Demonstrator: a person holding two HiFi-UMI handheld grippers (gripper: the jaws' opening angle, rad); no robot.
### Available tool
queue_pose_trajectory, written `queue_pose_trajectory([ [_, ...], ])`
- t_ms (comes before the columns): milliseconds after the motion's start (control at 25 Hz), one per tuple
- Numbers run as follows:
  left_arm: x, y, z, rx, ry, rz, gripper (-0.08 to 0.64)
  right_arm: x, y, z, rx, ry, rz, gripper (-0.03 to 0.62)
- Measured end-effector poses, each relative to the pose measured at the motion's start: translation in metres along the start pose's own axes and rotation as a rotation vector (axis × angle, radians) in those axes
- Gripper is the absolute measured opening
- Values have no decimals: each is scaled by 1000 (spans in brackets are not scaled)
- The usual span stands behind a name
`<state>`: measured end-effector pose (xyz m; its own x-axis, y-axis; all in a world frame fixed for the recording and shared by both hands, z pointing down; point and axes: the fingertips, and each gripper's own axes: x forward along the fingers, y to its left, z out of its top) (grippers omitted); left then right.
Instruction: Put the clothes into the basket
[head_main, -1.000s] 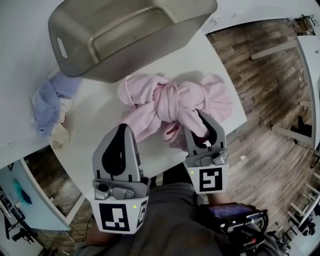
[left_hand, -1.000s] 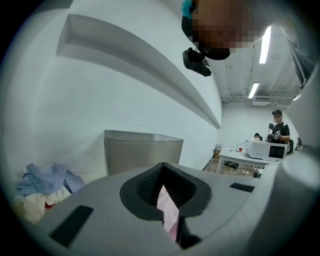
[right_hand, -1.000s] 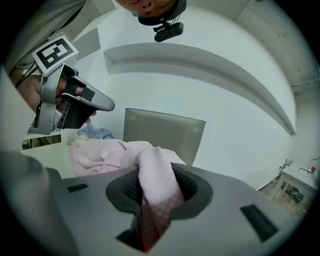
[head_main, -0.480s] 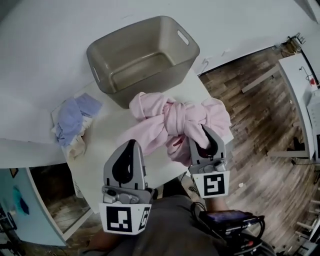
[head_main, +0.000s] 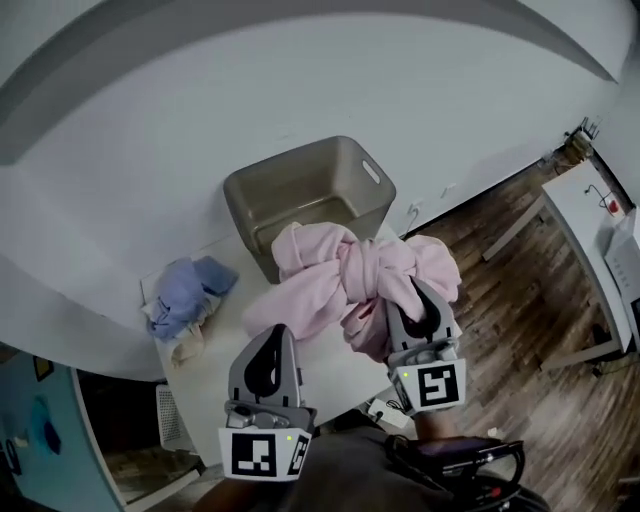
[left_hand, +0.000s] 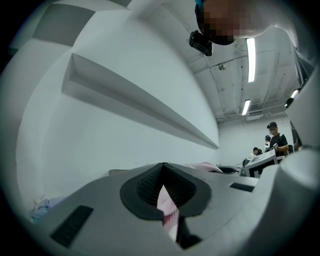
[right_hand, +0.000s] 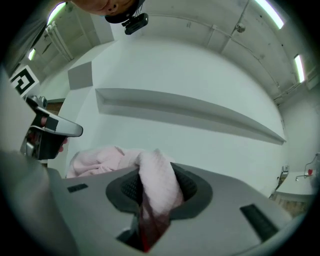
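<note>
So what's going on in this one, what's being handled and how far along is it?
A person holds the knotted pink garment with both tools: the left hand-held gripper and the right hand-held gripper are each clamped on its fabric. The bundle sits just in front of the grey plastic basket, not yet inside it. A crumpled light blue cloth lies on the white table to the left, with neither gripper on it.

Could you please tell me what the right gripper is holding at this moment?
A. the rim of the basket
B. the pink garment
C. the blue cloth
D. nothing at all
B: the right gripper view shows a fold of the pink garment pinched between the jaws of the right gripper, while the blue cloth lies apart on the table and the basket stands untouched behind.
</note>
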<state>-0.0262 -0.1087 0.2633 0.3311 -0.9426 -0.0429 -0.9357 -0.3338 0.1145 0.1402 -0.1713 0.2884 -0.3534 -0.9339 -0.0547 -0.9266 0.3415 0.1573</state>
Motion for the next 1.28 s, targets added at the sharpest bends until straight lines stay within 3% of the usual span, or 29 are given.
queue_pose_trajectory([
  [360, -2, 25, 30, 30, -88, 98, 8, 39, -10, 60, -15, -108, 38, 109],
  [760, 15, 64, 42, 45, -111, 227, 8, 107, -20, 102, -26, -210, 91, 109],
  [1040, 37, 94, 27, 29, -63, 305, 8, 158, -22, 83, -27, -122, 127, 110],
  [1280, 55, 119, 3, 2, 11, 358, 8, 203, -14, 44, -29, -44, 184, 118],
])
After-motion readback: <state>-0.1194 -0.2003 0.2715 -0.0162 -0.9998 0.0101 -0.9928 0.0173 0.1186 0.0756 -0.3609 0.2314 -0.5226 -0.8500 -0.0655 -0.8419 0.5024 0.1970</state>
